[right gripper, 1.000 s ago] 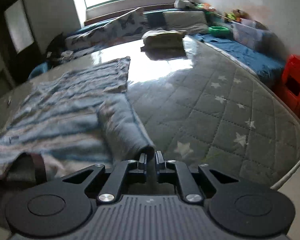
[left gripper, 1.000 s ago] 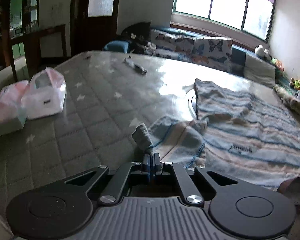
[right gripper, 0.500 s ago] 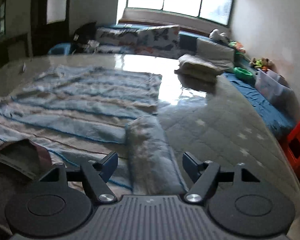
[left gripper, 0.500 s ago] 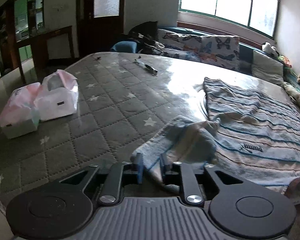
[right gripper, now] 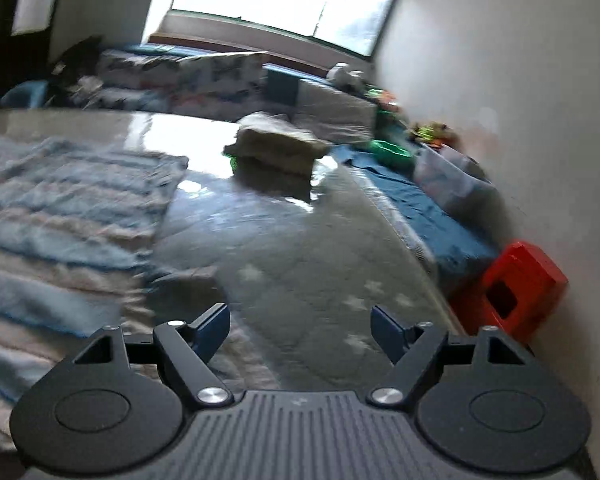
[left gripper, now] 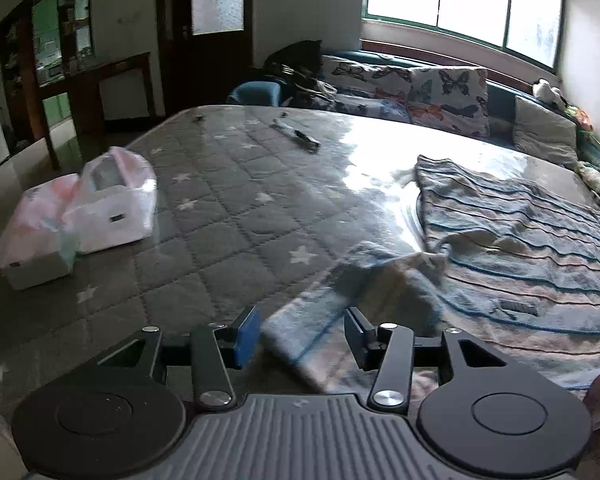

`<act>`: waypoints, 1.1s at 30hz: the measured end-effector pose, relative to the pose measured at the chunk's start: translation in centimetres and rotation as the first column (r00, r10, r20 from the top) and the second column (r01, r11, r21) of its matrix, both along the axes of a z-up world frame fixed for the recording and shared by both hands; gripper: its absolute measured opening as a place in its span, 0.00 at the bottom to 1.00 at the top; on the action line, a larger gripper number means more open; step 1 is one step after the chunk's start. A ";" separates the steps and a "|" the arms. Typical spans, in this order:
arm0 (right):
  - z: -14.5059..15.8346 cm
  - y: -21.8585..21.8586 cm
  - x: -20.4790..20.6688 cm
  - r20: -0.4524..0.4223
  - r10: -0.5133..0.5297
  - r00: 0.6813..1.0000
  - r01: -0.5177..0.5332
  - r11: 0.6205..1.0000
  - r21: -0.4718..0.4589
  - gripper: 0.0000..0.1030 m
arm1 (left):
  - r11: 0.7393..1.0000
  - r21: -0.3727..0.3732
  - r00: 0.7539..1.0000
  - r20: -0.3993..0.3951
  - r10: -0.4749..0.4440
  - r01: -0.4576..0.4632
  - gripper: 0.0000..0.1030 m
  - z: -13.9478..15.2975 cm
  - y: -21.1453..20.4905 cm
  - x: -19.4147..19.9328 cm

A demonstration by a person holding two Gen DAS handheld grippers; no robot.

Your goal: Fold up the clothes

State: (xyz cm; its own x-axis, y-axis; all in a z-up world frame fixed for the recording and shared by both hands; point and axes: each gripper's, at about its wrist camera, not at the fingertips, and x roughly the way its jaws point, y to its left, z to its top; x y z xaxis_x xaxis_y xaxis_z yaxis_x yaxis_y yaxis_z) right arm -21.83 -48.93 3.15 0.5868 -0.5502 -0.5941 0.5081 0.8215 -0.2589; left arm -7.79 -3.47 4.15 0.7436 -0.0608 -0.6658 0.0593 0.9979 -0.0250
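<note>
A blue, white and pink striped garment point(left gripper: 520, 248) lies spread on the grey star-quilted mattress point(left gripper: 228, 216). Its folded-in sleeve point(left gripper: 340, 304) lies on the mattress, its end between the fingers of my open left gripper point(left gripper: 300, 336), which does not hold it. In the right wrist view the same garment point(right gripper: 60, 224) lies at the left, blurred. My right gripper point(right gripper: 300, 330) is open and empty, over bare mattress point(right gripper: 320, 264) just right of the garment's edge.
Two white and pink plastic-wrapped boxes point(left gripper: 80, 216) sit at the mattress's left edge. A dark pen-like object point(left gripper: 296, 136) lies far back. A folded beige pile point(right gripper: 276, 144) sits further back on the mattress. A red stool point(right gripper: 512, 288) stands beyond the right edge.
Both grippers opened and let go of the sleeves, which now lie folded inward on the garment. The right gripper has swung right, away from the garment.
</note>
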 end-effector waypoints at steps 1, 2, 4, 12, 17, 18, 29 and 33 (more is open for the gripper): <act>0.2 -0.3 -0.4 0.013 -0.015 1.000 0.015 1.000 0.011 0.77 | 1.000 -0.001 1.000 0.000 -0.015 0.015 0.51 0.0 -0.5 0.2; 0.2 -0.2 -0.5 0.020 -0.003 1.000 0.002 0.999 0.035 0.77 | 1.000 -0.002 1.000 0.001 -0.031 0.031 0.51 0.0 -1.1 0.3; -0.1 0.4 -0.3 0.029 0.038 0.999 -0.040 0.996 0.078 0.77 | 0.998 -0.007 0.998 0.002 -0.062 0.062 0.51 0.0 -2.1 0.5; -1.2 3.7 3.9 0.069 0.233 0.970 -0.243 0.939 0.243 0.77 | 0.974 -0.012 0.974 0.032 -0.224 0.225 0.47 0.3 -6.7 2.3; -2.3 4.5 6.6 0.074 0.307 0.949 -0.314 0.895 0.316 0.77 | 0.951 -0.070 0.953 -0.008 -0.304 0.303 0.30 -0.4 -8.5 4.8; -2.5 4.5 7.1 0.067 0.310 0.948 -0.314 0.893 0.322 0.77 | 0.946 -0.079 0.949 -0.013 -0.315 0.313 0.29 -0.6 -8.8 5.3; -3.5 4.2 8.7 0.030 0.321 0.947 -0.314 0.897 0.313 0.79 | 0.942 -0.080 0.944 -0.027 -0.330 0.327 0.28 -1.2 -13.6 13.6; -3.5 4.2 8.6 0.025 0.323 0.946 -0.315 0.897 0.311 0.79 | 0.966 -0.043 0.967 -0.005 -0.255 0.255 0.28 -1.4 -14.2 17.3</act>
